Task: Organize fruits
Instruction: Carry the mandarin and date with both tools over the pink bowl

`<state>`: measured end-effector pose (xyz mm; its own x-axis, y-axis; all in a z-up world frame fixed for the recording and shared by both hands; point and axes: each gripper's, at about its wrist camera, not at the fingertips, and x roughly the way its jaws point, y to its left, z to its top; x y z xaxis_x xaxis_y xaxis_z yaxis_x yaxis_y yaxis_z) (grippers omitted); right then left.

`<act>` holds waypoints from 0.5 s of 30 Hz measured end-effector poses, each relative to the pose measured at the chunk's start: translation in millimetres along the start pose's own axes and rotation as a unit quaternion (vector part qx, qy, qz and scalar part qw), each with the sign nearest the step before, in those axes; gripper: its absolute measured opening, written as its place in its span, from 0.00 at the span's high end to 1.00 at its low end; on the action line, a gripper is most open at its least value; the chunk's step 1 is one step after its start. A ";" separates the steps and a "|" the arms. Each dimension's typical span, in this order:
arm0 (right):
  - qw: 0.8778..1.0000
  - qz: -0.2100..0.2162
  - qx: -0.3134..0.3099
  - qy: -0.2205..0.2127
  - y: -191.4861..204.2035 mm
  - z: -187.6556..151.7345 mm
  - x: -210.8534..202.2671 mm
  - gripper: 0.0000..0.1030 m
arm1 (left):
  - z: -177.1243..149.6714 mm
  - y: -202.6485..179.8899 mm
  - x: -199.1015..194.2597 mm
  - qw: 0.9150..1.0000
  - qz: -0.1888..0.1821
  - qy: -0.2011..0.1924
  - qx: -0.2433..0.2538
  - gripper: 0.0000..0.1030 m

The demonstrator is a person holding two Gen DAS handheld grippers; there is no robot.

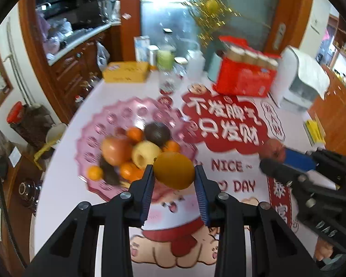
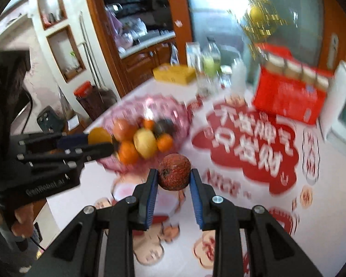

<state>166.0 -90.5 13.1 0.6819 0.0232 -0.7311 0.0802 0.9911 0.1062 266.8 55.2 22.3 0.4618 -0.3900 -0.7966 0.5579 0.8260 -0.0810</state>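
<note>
White table [image 1: 64, 184] w/ a red-printed cloth; pink scalloped fruit plate [image 1: 92, 124] on its left half, piled w/ apples, tangerines & a dark fruit; red carton [image 1: 242, 80] at the back; left gripper [image 1: 174, 180] clamped on an orange [image 1: 174, 170] above the plate's near rim; right gripper [image 2: 174, 177] clamped on a mottled red fruit [image 2: 174, 172], above the cloth, right of the plate.

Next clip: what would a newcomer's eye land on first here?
Each claw carries a fruit above the table: the left claw grips an orange-yellow fruit, the right claw a mottled red fruit. Behind them, a pink bowl is piled with fruit, left of the tablecloth's red banner.
</note>
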 end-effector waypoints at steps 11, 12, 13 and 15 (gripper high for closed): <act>0.998 0.001 -0.027 -0.055 38.1 71.2 12.2 0.73 | 32.8 48.7 -0.4 0.998 0.058 -0.023 -0.023 0.68; 0.999 0.002 -0.025 -0.048 40.2 72.7 22.3 0.73 | 34.0 51.9 5.9 0.998 0.062 -0.019 -0.025 0.68; 0.999 0.002 -0.024 -0.041 42.0 72.7 32.0 0.73 | 34.3 56.2 14.0 0.997 0.067 -0.011 -0.028 0.68; 0.999 0.001 -0.024 -0.024 44.2 70.9 51.5 0.73 | 31.4 60.9 29.3 0.997 0.070 0.004 -0.032 0.68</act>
<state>256.3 -54.8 27.9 0.7155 0.0194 -0.6984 0.0456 0.9962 0.0743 336.0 81.4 12.9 0.5270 -0.2657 -0.8073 0.4432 0.8964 -0.0057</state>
